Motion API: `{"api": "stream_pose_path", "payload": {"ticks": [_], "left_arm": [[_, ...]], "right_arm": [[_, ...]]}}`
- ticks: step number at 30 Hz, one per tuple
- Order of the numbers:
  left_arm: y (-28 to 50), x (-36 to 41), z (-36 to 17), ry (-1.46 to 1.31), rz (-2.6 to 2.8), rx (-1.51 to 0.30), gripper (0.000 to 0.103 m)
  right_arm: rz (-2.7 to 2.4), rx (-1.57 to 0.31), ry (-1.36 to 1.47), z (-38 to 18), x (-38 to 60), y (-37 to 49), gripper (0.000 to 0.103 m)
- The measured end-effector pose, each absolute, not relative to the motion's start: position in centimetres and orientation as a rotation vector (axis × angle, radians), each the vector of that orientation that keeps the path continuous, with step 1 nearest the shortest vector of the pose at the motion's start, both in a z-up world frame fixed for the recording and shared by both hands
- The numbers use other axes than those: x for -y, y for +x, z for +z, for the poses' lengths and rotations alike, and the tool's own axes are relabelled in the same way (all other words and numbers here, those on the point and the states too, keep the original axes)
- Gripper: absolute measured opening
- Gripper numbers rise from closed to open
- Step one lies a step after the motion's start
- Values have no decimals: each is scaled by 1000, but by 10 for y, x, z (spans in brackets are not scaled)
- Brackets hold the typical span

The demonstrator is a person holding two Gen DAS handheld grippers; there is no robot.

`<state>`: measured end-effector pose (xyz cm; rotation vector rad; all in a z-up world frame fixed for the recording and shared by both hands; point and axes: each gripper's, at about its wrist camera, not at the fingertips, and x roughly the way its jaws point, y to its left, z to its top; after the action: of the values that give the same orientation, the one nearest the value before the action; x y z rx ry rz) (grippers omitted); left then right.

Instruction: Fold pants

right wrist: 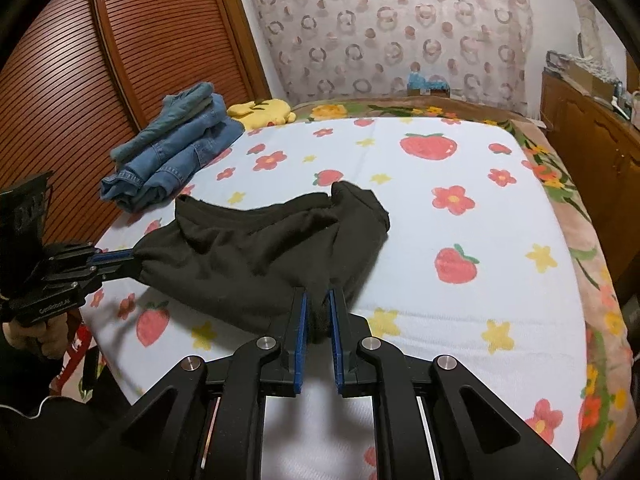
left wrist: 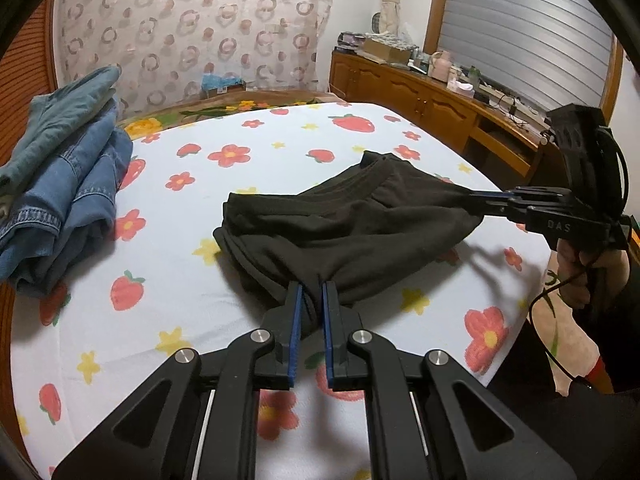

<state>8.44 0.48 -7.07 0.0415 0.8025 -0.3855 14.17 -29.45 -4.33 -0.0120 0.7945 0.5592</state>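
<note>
We grip the black pants (left wrist: 344, 224) near the bed's (left wrist: 240, 300) front edge

Left gripper (left wrist: 311, 286) and right gripper (right wrist: 318, 296) both clamp cloth; the pants stretch crosswise between us.

The left wrist view is taken from just behind the left tongs (left wrist: 312, 292), angled down across the bed (left wrist: 280, 136) toward the patterned curtain (left wrist: 192, 28). The right wrist view is taken likewise from behind the right tongs (right wrist: 318, 300). Both are held close to the black pants (left wrist: 344, 224). The pants, the folded jeans (right wrist: 176, 148), the bed and the curtain are shared, and each tongs is caught in the other's view.
</note>
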Motion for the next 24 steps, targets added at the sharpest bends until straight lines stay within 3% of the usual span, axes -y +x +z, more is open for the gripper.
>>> {"api": "stream_pose_path", "payload": {"ticks": [4,7,10,18,24], "left_arm": [[85,-6,-68,41,-375,-805,14],[85,-8,-64,38,-370,-794,27],[86,-11,-61,33,-362,-778,46],[101,-12,-64,41,-332,-766,48],[123,-13,-72,42,-319,-791,48]], "right_arm": [[548,-768,-32,-39,291,136,15],[525,-746,-58,-34,290,134,19],[526,-737,-59,-32,291,136,24],[528,-757,-79,-39,277,157,37],[550,-786,-103,-47,260,179,39]]}}
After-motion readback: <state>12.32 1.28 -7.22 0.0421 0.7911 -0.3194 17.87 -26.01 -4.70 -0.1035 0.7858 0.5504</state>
